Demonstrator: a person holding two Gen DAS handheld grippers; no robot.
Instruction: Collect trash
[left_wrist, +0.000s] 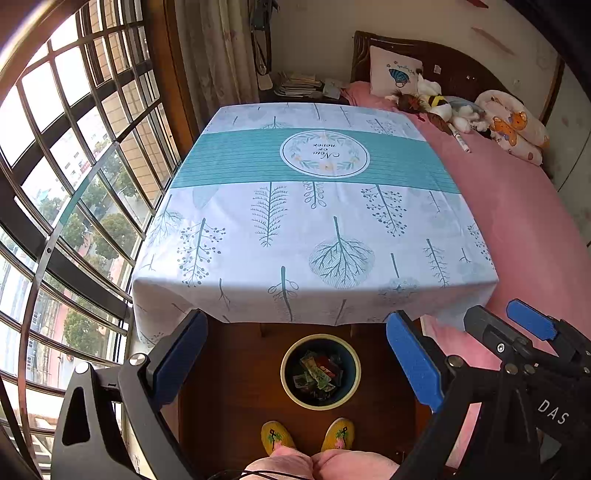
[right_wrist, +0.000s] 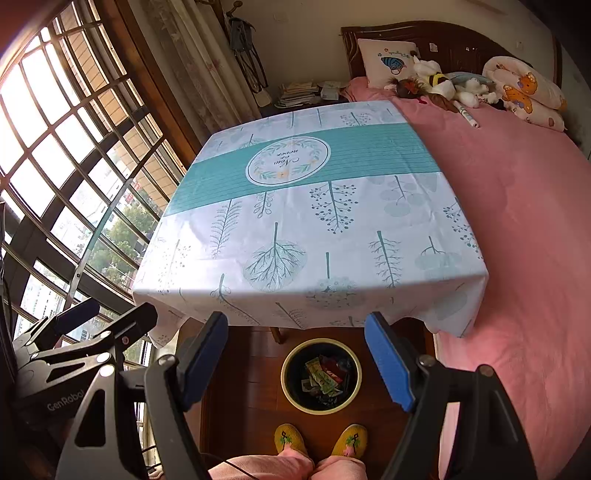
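Observation:
A round bin (left_wrist: 286, 363) with a pale rim stands on the wooden floor in front of the table, with several wrappers (left_wrist: 318, 372) inside; it also shows in the right wrist view (right_wrist: 288, 369), wrappers (right_wrist: 325, 376) in it. My left gripper (left_wrist: 297, 356) is open and empty, held above the bin. My right gripper (right_wrist: 297, 356) is open and empty, also above the bin. The right gripper shows at the right of the left wrist view (left_wrist: 517, 328). The left gripper shows at the left of the right wrist view (right_wrist: 107, 312).
A table (left_wrist: 317, 221) under a white and teal leaf-print cloth stands ahead. A pink bed (left_wrist: 517, 229) with pillows and soft toys is to the right. A barred window (left_wrist: 74, 166) is to the left. My feet in yellow slippers (left_wrist: 277, 437) stand behind the bin.

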